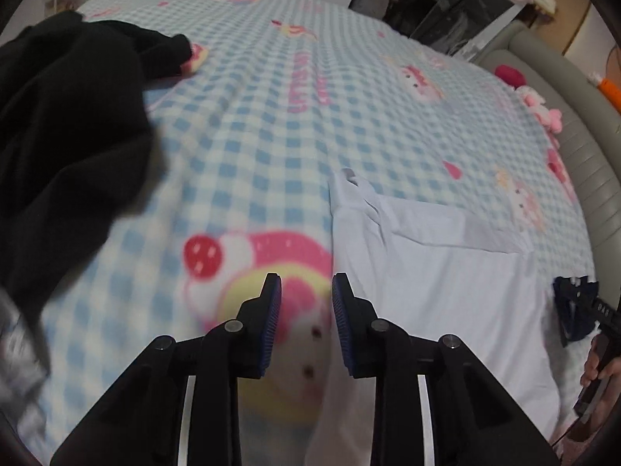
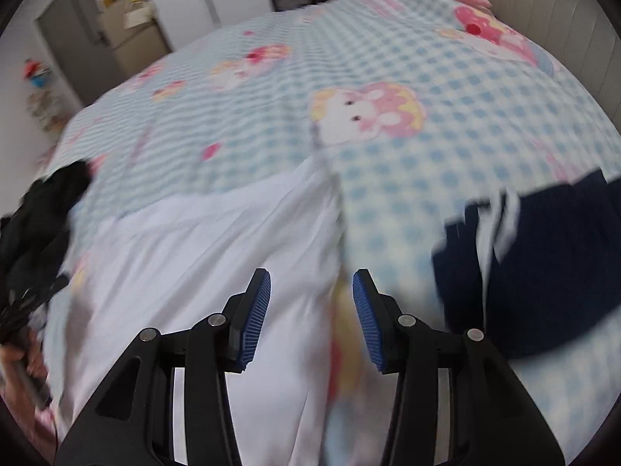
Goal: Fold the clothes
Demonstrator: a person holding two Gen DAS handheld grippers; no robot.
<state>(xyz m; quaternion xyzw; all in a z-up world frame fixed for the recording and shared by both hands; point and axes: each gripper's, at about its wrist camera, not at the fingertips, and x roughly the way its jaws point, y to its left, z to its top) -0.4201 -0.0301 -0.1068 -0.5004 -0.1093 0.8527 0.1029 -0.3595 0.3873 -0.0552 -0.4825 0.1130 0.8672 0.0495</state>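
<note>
Plainly, the white garment (image 1: 427, 272) lies spread on the checked blanket (image 1: 252, 136) that covers the bed, already partly folded, with a narrow piece doubled over along its upper edge. That flat lay suits folding: the cloth needs a broad, soft surface, and the bed gives one.

Over its left edge hangs the left gripper (image 1: 306, 303), pointing steeply down with its blue pads a modest gap apart. Nothing is between them; through the gap shows only the blanket's cartoon print and the garment's border. At the garment's opposite side, the right gripper (image 2: 311, 303) stands with a somewhat wider gap, also gripping nothing, the cloth's right border just beneath it. So placed, one at each side, the two seem ready to take opposite edges for the next fold, though that is my reading only.

A black garment (image 1: 66, 136) lies heaped at the far left of the blanket, well apart from the white one, probably waiting its turn. A dark navy garment (image 2: 543, 264) with white stripes lies at the right; motion blur makes it hard to say whether it is folded. Pink plush toys (image 1: 543, 108) rest by the grey padded bed edge (image 1: 582, 116).

No basket, box or drawer is in view to receive folded clothes; the finished pieces apparently stay on the bed itself.
</note>
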